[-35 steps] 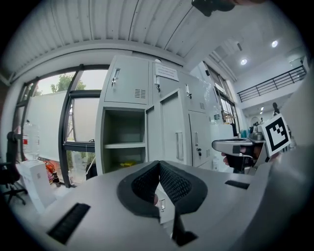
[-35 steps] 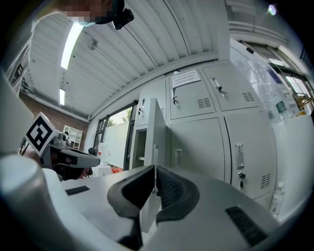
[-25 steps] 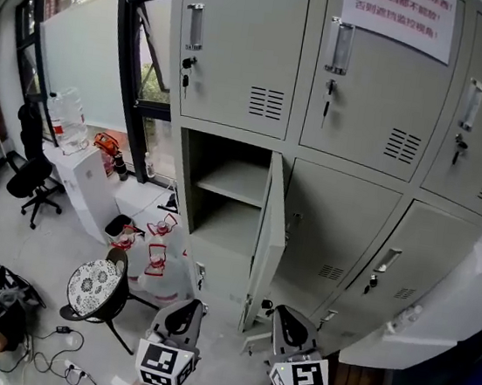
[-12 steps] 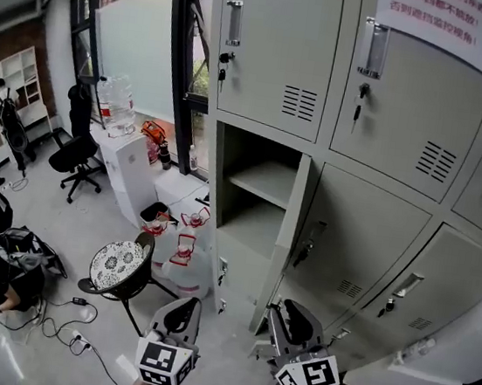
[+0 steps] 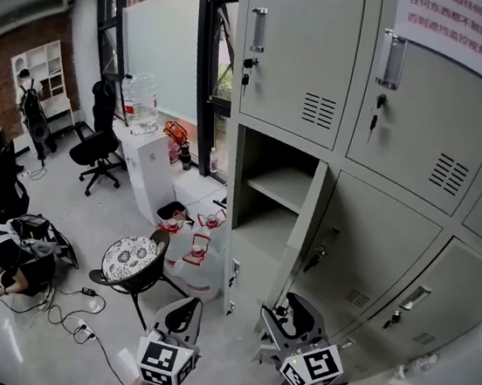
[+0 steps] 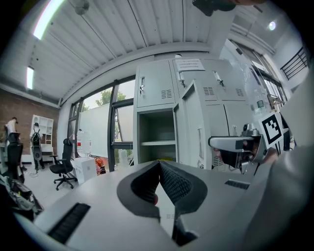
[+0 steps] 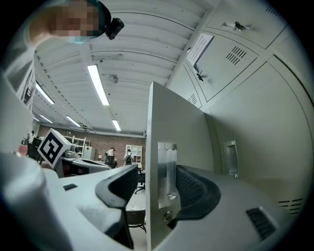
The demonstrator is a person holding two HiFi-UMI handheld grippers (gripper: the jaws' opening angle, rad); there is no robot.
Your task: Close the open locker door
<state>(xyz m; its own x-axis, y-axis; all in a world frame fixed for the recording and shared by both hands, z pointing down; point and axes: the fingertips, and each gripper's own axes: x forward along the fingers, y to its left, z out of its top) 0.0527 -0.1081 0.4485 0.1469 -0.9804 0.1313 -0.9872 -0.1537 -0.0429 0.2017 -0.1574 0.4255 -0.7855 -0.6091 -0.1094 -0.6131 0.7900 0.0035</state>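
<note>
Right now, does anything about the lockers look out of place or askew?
One locker door, lower row at the left end, stands open, baring its shelf, while the neighbouring doors are shut. Nothing looks damaged.

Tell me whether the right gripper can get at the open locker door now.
Probably yes: the right gripper straddles the locker door; its jaws have just been opening, with the door's edge and handle between them.
</note>
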